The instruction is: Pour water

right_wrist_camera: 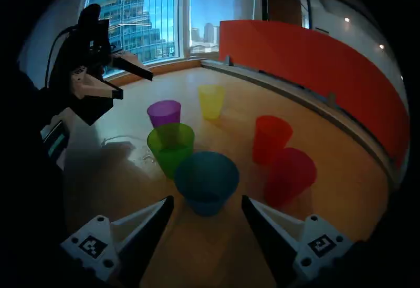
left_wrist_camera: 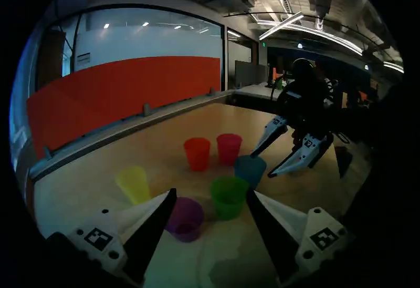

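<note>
Several coloured plastic cups stand upright on a wooden table (left_wrist_camera: 173, 130). In the left gripper view my left gripper (left_wrist_camera: 210, 201) is open, with a purple cup (left_wrist_camera: 185, 218) by its left finger and a green cup (left_wrist_camera: 229, 196) just ahead. Beyond them stand a blue cup (left_wrist_camera: 250, 170), an orange cup (left_wrist_camera: 197, 153), a red cup (left_wrist_camera: 229, 147) and a yellow cup (left_wrist_camera: 134, 184). My right gripper (left_wrist_camera: 261, 164) hangs open past the blue cup. In the right gripper view my right gripper (right_wrist_camera: 207, 201) is open just before the blue cup (right_wrist_camera: 206, 181); the green cup (right_wrist_camera: 170, 148) and purple cup (right_wrist_camera: 164, 113) lie behind it.
A wet patch (right_wrist_camera: 134, 148) lies on the table beside the green cup. An orange partition wall (left_wrist_camera: 126, 91) runs along the table's far edge. Windows (right_wrist_camera: 152, 14) face the table's other end. A person's dark figure (left_wrist_camera: 310, 93) stands behind the right gripper.
</note>
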